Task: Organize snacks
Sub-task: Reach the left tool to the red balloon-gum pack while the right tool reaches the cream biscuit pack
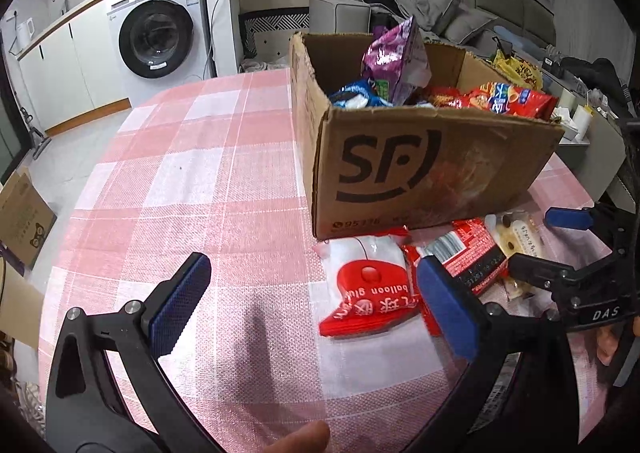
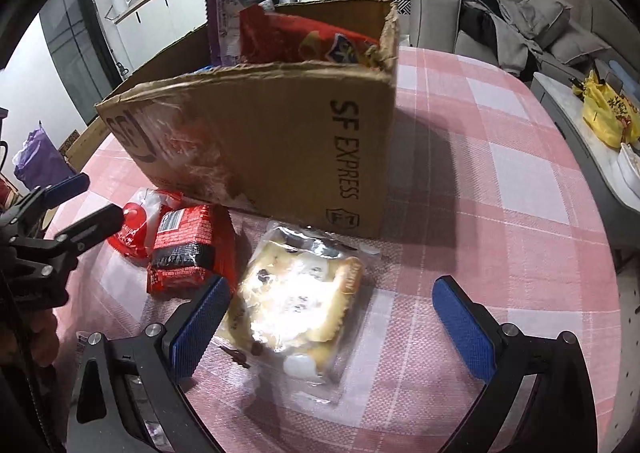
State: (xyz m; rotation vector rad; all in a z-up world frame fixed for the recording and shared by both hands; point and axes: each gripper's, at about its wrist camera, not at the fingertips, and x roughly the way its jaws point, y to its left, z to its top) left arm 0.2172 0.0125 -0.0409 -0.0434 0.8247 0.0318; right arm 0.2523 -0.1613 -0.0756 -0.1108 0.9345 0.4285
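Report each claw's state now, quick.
Left claw: open, holding nothing, beside the red and white packet.
Right claw: open, holding nothing, over the clear pastry packet.

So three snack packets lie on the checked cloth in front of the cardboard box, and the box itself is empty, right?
Not quite. Three packets do lie in front of the cardboard box, but the box is not empty: the left wrist view shows a purple bag and red packets filling it.
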